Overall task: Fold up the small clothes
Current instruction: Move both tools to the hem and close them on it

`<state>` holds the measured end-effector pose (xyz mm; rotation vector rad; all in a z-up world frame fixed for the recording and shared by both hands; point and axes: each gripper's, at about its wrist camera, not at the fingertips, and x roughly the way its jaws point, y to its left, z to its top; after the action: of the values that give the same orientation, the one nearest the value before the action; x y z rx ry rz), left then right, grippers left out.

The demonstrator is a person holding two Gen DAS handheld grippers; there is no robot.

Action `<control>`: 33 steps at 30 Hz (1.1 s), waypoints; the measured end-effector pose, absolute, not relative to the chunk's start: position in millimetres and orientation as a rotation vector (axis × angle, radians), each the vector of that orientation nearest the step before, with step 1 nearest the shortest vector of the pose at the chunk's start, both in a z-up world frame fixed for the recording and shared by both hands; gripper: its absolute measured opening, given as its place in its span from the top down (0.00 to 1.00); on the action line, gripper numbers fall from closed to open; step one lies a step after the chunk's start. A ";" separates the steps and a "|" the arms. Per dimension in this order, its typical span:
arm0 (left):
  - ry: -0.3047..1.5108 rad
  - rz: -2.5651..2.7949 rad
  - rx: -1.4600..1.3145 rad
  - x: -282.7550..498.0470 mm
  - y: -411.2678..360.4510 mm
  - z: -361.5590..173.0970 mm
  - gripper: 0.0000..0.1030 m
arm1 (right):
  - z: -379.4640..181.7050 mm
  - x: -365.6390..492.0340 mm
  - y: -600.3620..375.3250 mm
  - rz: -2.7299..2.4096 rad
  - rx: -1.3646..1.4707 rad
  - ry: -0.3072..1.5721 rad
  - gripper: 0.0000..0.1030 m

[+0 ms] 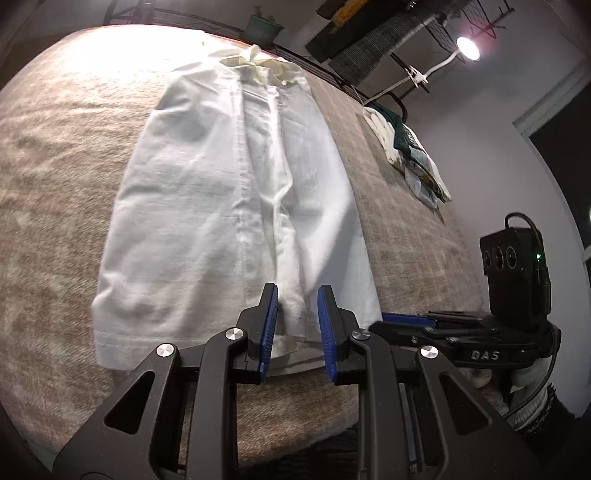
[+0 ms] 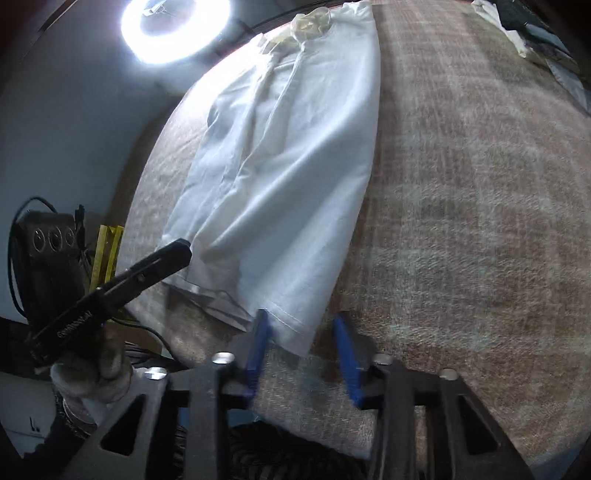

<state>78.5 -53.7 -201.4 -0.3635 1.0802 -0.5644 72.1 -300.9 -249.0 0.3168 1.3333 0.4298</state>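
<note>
Beige blanket [image 1: 55, 192] lay under our white shorts [image 1: 207, 206]; a clothes pile [image 1: 410, 155] sat aside. Our left gripper [image 1: 297, 325] and right gripper [image 2: 301, 345] were spread over the hem, gripping nothing.

1. Your left gripper's [image 1: 297, 332] own body blocks the lower edge of the left wrist view, so the near rim of the blanket [image 1: 55, 184] is hidden from you.
2. Its blue pads straddle the near hem of the white garment [image 1: 221, 206]; whether they touch the cloth, you cannot tell.
3. At the right edge of that view, the pile of clothes [image 1: 410, 155] is too small and crumpled for you to tell the pieces apart.
4. The right wrist view is blurred throughout; your right gripper's [image 2: 304, 343] pads smear, so contact with the garment's corner is unclear.
5. In its upper left, the ring light [image 2: 177, 26] is cut off by the top edge and glares out the garment's far end.
</note>
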 end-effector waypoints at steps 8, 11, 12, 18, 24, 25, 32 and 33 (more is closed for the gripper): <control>1.094 -0.588 -0.388 68.3 -62.7 -200.9 0.99 | -231.5 55.9 -332.8 0.478 0.430 1.239 1.00; 1.100 -0.542 -0.255 59.9 -73.1 -208.6 0.99 | -224.6 46.3 -342.3 0.479 0.432 1.205 1.00; 1.111 -0.540 -0.240 58.2 -74.9 -212.8 0.99 | -229.7 46.7 -339.6 0.471 0.419 1.222 1.00; 1.028 -0.483 -0.159 36.4 -53.7 -182.6 0.91 | -241.5 44.3 -328.2 0.447 0.314 1.254 0.96; 1.050 -0.250 -0.214 38.2 7.6 -188.4 0.48 | -228.7 36.5 -353.0 0.466 0.403 1.209 0.61; 1.077 -0.238 -0.243 40.7 13.8 -195.5 0.48 | -230.1 37.5 -353.4 0.467 0.422 1.211 0.61; 1.147 -0.296 -0.421 51.3 22.7 -217.8 0.75 | -253.8 47.7 -345.4 0.467 0.481 1.268 0.67; 1.161 -0.320 -0.465 54.4 23.4 -220.9 0.88 | -256.7 49.3 -342.5 0.470 0.486 1.274 0.69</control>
<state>54.4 23.4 -220.9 -0.4649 1.1611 -0.3204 49.3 -342.5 -256.7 0.4862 1.2737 0.4704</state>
